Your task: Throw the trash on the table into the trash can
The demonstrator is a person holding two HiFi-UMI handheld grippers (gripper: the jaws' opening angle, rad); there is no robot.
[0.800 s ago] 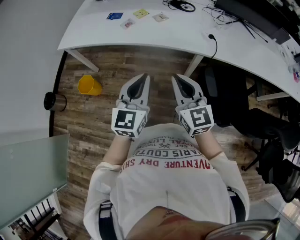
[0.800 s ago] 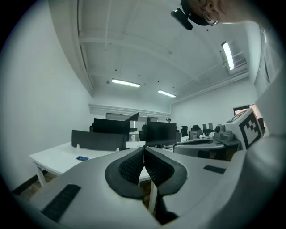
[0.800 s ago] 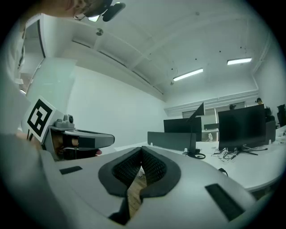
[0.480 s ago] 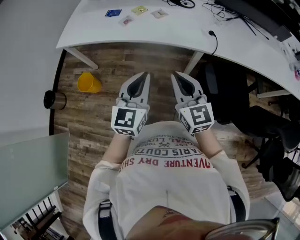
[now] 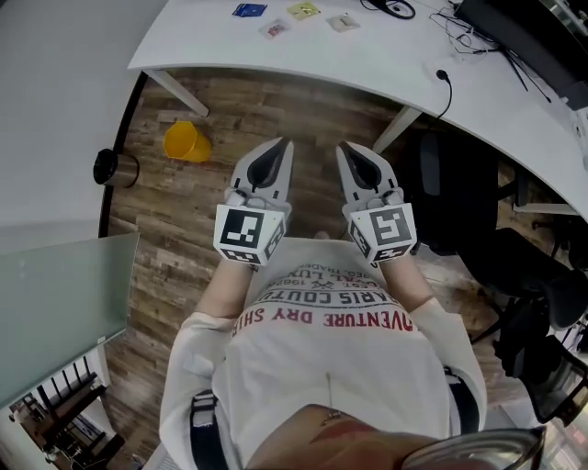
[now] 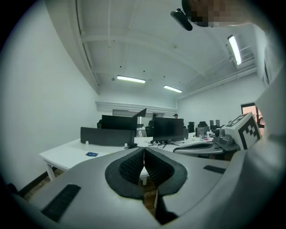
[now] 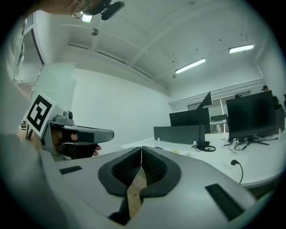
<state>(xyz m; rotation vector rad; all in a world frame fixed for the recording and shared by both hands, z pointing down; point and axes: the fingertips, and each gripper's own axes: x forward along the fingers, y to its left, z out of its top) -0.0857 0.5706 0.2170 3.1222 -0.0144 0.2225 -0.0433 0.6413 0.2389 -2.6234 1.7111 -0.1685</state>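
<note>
The left claw (image 5: pixel 283 145) and right claw (image 5: pixel 343 147) are both pinched shut on nothing. They are held side by side at the chest with tips aimed at the tabletop (image 5: pixel 386 64), which I read as a ready posture before any pick. The trash (image 5: pixel 275 28), a few flat wrappers, lies well apart from them near the tabletop's left end, too small to give a long axis. The yellow can (image 5: pixel 186 142) sits on the floor (image 5: pixel 276 110) below, seemingly mouth-up, handy for a short drop.
</note>
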